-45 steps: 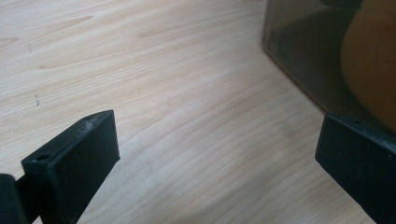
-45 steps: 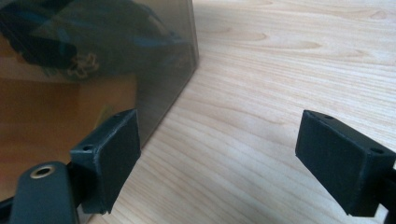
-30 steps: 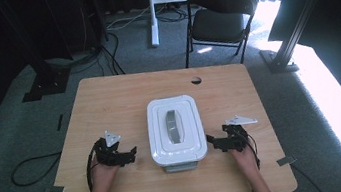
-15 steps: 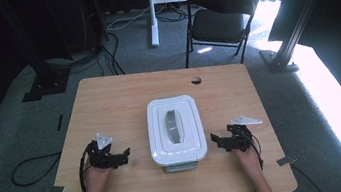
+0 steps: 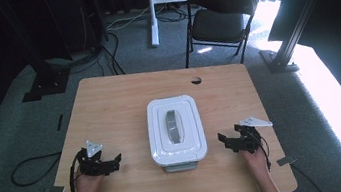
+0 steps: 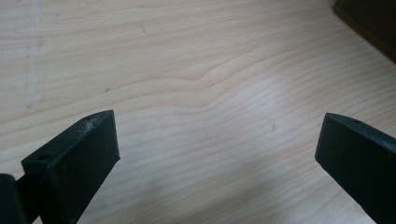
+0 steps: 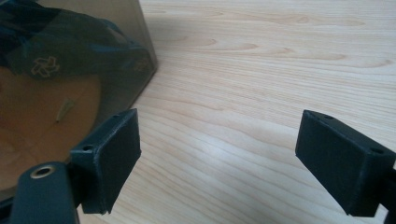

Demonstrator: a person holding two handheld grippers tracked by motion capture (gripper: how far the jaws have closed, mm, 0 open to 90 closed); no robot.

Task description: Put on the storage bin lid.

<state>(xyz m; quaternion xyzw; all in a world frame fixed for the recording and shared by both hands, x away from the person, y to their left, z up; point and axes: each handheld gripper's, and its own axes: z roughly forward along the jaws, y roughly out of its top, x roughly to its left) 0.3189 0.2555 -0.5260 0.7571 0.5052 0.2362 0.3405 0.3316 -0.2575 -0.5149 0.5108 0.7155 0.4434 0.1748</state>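
Pale wooden surface (image 5: 119,108) on grey carpet, black folding chair (image 5: 220,18) behind. White lidded container (image 5: 176,130) sits centre, lid on. Left claw (image 5: 112,162) and right claw (image 5: 224,140) flank it, both spread apart, holding nothing.

Black grippers (image 5: 98,162), blocky jaws, grey plates.

Lidded white box (image 5: 176,130), flat mid-table
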